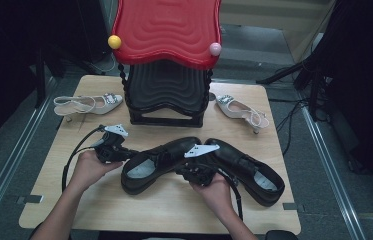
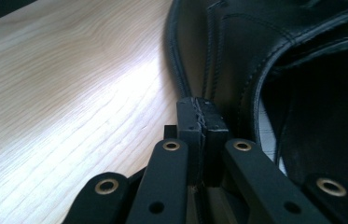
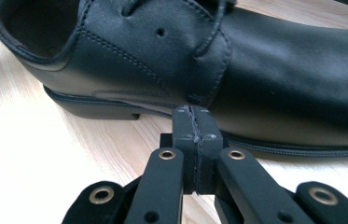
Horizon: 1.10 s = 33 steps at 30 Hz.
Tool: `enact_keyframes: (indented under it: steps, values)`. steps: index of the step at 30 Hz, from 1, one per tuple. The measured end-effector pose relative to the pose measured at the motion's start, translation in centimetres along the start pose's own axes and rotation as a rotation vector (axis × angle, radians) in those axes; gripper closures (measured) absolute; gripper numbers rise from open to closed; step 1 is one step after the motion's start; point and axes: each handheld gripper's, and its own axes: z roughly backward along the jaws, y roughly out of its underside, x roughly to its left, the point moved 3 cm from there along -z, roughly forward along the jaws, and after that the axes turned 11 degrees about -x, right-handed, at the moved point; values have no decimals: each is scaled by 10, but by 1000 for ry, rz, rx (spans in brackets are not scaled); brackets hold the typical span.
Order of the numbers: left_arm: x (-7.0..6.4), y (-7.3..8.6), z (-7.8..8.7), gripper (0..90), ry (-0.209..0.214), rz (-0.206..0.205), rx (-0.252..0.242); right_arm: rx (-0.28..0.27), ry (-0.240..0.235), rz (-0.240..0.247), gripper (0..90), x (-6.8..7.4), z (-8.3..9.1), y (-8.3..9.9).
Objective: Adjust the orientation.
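Nudging left black shoe (image 1: pixel 156 165) at near-centre desk (image 1: pixel 99 200): left gripper (image 2: pixel 202 122) and right gripper (image 3: pixel 195 126) both pressed together, empty, flanking it. Next: spread jaws, then grasp.

Glossy black leather lace-up shoe (image 3: pixel 237 79) toe cut off at right edge of right gripper view; red wavy plastic chair (image 1: pixel 166 30) top cropped at upper edge of high view.

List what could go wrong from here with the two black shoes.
1. Both the left gripper and right gripper have jaws shut on nothing, pressed against the left black shoe; pushing may slide it rather than lift it.
2. Its toe touches the right black shoe, so a nudge could shift both.
3. The black rack stands close behind.
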Motion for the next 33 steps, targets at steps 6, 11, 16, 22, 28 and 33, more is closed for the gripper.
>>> enact_keyframes:
  steps: [6, 11, 16, 22, 28, 33]
  values:
    - [2, 2, -1, 900, 11, 30, -6, 2, -17, -26, 900, -2, -4, -3]
    - [3, 6, 1, 900, 26, 69, -29, 6, -13, -20, 900, -2, -4, -3]
    - [-3, 6, -1, 900, 51, 65, -20, 10, 2, -21, 900, -5, -2, -3]
    - [-13, 6, -7, 900, 59, 68, -9, 13, 17, -43, 900, -12, 3, -3]
    - [-22, 6, -11, 900, 79, 80, -11, 11, 29, -50, 900, -18, 7, -2]
    - [-32, 5, -17, 900, 92, 71, -9, 11, 48, -65, 900, -25, 13, -1]
